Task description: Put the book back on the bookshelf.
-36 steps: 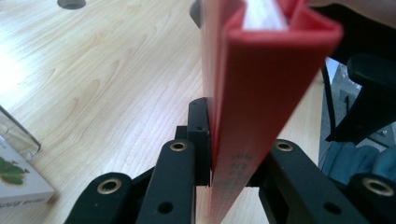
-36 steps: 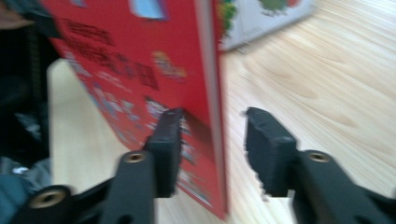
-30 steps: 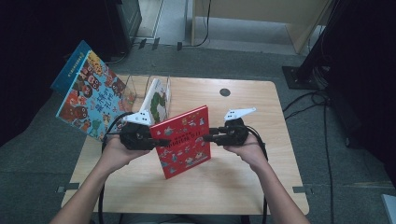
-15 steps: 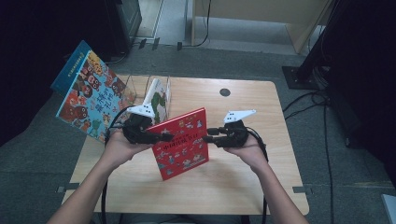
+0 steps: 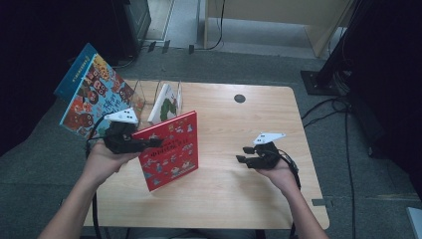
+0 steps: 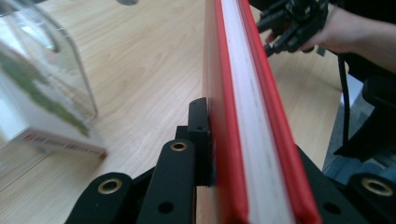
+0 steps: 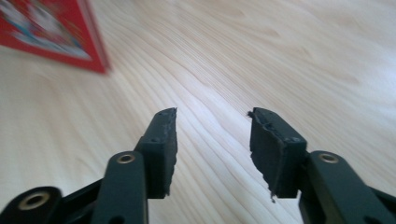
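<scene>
A red picture book (image 5: 171,149) is held tilted above the wooden table (image 5: 239,199) by its left edge, with my left gripper (image 5: 149,143) shut on it. In the left gripper view the book's page edge (image 6: 238,93) runs away between the jaws of the left gripper (image 6: 247,154), which press on both covers. My right gripper (image 5: 241,159) hovers low over the table to the book's right, apart from it. Its jaws have just been opening, and the right gripper (image 7: 212,140) has nothing between them, only bare wood. A corner of the red book (image 7: 46,28) shows far left. The right gripper (image 6: 289,28) also shows beyond the book.
A clear stand holding a white and green book (image 5: 166,102) sits at the table's back left, seen close as the stand (image 6: 42,79). A large colourful book (image 5: 94,97) leans beyond the left edge. A small black hole (image 5: 239,98) marks the back of the table.
The right gripper has let go of the book's right edge, opened, and moved right and down toward the table. The left gripper now carries the book alone, a little to the left.
</scene>
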Motion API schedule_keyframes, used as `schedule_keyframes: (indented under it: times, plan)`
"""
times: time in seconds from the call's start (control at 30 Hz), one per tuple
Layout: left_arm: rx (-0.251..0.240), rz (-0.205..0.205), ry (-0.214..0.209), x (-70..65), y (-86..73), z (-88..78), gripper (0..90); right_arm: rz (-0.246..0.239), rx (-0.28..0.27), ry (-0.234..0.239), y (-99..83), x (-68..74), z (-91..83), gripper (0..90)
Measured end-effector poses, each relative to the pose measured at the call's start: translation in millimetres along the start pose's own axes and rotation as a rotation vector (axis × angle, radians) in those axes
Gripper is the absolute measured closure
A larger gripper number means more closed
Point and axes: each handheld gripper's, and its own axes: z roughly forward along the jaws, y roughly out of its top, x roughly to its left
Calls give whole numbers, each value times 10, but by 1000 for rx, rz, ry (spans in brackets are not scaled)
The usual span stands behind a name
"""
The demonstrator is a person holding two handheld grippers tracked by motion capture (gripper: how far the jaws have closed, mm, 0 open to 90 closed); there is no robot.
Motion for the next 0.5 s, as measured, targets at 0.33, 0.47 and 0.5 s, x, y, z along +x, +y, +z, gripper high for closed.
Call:
schedule_keyframes:
  times: [0.33, 0.47, 0.5]
  plan:
    - [-34, -86, 84, 95, -188, -374, 804, 58, 24, -38, -234, -146, 123, 508]
    - [-49, -115, 113, 132, -248, -480, 804, 61, 37, -43, -260, -173, 157, 507]
    - [-58, -131, 127, 159, -281, -547, 804, 65, 39, -46, -269, -190, 177, 507]
